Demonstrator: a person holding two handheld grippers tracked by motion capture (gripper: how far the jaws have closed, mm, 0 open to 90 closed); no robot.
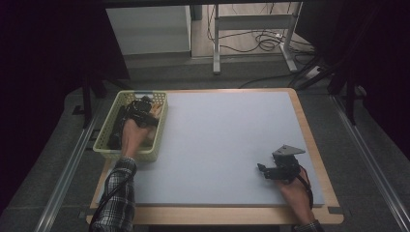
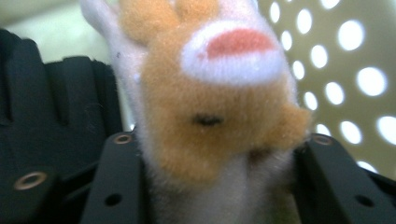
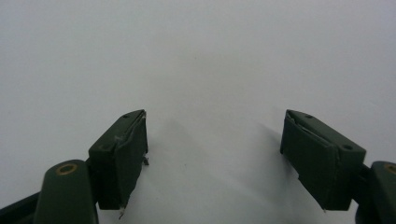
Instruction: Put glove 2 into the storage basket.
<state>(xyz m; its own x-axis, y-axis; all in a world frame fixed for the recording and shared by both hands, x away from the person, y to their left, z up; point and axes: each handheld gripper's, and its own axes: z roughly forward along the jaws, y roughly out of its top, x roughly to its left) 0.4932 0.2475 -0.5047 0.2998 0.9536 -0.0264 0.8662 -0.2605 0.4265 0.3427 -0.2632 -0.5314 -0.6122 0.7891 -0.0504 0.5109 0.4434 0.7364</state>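
While my left hand's fingers are straddling the orange-and-white plush toy inside the pale green basket, I am judging them parted around it, not squeezing yet. It is rising straight ahead between them. Farther off, my right hand's fingers are resting open and empty on the bench. No writing is showing.

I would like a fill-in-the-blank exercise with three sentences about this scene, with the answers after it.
1. The left gripper reaches into the pale green perforated plastic ____.
2. Between its jaws is an orange and white plush ____.
3. The right gripper rests over the light grey mat with its jaws ____ and nothing between them.

Missing words: basket; toy; open
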